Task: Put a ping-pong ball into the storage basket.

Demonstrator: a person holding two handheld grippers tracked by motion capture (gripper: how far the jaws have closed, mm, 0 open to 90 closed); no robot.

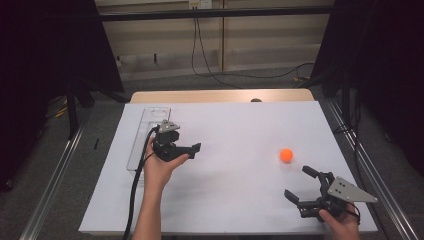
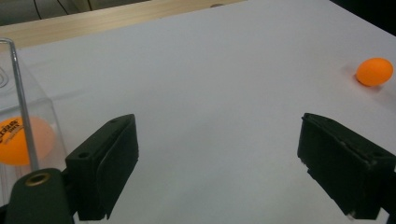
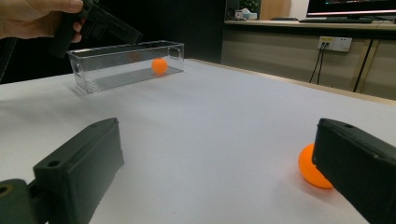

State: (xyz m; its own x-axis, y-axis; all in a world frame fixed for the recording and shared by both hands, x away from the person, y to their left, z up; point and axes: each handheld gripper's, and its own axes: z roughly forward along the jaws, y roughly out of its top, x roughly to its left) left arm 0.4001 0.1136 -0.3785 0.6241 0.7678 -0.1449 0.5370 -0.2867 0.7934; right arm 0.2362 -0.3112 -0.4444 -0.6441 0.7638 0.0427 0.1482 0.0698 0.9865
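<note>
An orange ball [image 1: 286, 155] lies on the white table sheet [image 1: 235, 130] at the right. In the right gripper view this ball [image 3: 307, 170] is partly behind one jaw. My right gripper [image 1: 297, 182] [image 3: 217, 130] stands open just short of it, nothing between its jaws. A clear plastic box [image 1: 141, 140] [image 3: 107, 70] sits at the left with a second orange ball [image 3: 159, 66] [image 2: 14, 140] inside. My left gripper [image 1: 182, 142] [image 2: 218, 126] hovers beside the box, open and empty, pointing across the sheet toward the loose ball [image 2: 373, 71].
The sheet lies on a wooden table whose far edge [image 1: 220, 95] shows beyond it. Metal rails [image 1: 55, 175] run along both sides. Cables [image 1: 210, 70] trail on the floor behind, and dark curtains [image 1: 45, 45] hang left and right.
</note>
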